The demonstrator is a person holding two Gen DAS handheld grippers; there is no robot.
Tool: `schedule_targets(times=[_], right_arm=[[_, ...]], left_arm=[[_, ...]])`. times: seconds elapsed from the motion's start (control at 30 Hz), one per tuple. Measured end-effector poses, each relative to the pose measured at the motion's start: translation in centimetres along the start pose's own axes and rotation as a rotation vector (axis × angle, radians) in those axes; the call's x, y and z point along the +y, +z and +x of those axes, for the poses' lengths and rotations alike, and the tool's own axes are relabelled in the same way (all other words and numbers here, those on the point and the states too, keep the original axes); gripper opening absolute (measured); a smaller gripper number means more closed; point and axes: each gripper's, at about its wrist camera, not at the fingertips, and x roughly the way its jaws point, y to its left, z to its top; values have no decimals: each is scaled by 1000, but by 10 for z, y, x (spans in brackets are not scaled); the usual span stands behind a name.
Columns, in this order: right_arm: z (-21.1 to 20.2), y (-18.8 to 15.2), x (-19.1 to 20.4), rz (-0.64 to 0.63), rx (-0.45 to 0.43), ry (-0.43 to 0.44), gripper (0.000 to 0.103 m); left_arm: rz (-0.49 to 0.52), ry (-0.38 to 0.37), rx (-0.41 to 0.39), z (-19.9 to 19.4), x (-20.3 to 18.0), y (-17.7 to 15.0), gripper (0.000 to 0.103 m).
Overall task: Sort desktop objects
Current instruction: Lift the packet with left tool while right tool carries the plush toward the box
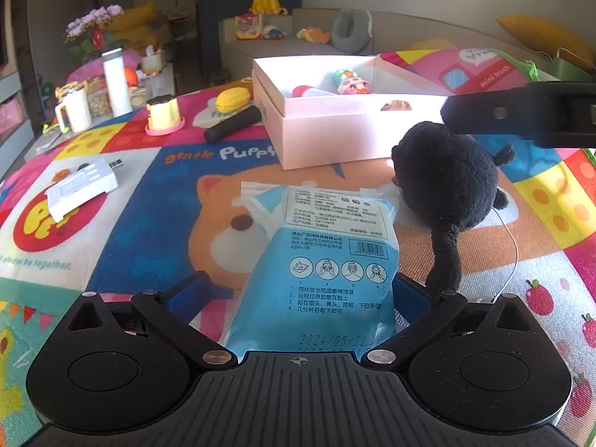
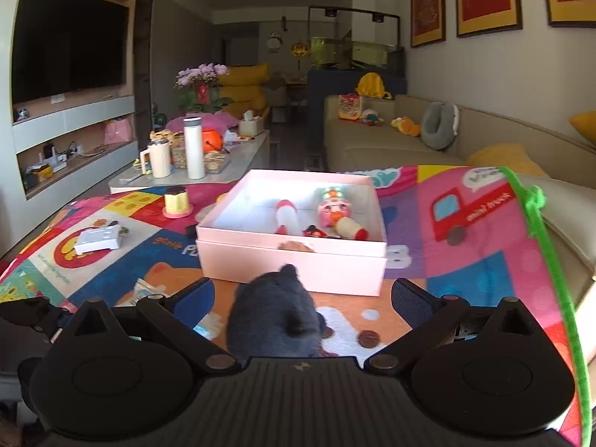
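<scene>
The right gripper (image 2: 301, 300) is wide open and holds nothing. The plush (image 2: 273, 316) sits between its jaws, near the box (image 2: 290, 260). A bump could knock it away.

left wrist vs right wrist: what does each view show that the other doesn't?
Left wrist only: the printed back of the blue packet between the left gripper fingers, the yellow corn toy, the black cylinder.

Right wrist only: the open right gripper with the black plush between its fingers, untouched; the TV.

Both: pink box with toys inside, plush, white thermos.
</scene>
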Motion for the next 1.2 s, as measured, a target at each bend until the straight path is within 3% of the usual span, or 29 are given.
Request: schedule_targets(times=[0.1,0.2,0.27,0.5,0.73,0.87,0.93,1.03,1.07,1.1,1.2], right_arm=[[32,2,9,-6,64,-11,98],[56,-1,3,41,181,-30,75],[53,-5,-11,109,192,-8,73],[6,-18,-58,204,89,-125,86],[-17,-27,-89,205,71,-261,88],[-23,-20,-96,245,72,-214,88],[-23,-13,-90,255,58,-166,97],[-10,-1,-77,251,77,-102,101],[-4,1,-73,244,85,-97,101],[5,2,-68,227,99,-102,102],[34,-1,-63,213,177,-144,102]], left_arm=[[0,0,0,0,0,0,103],[-1,-1,-1,0,0,0,103],[-1,-1,-1,0,0,0,103],[-7,19,15,1,-3,2,103],[-19,-16,-2,-1,-1,6,103],[7,-29,-66,-9,-7,12,103],[51,-15,-60,-6,-15,14,103],[71,1,-29,1,-21,13,101],[73,6,-21,3,-22,13,99],[71,11,-12,4,-22,12,88],[56,17,0,3,-21,13,79]])
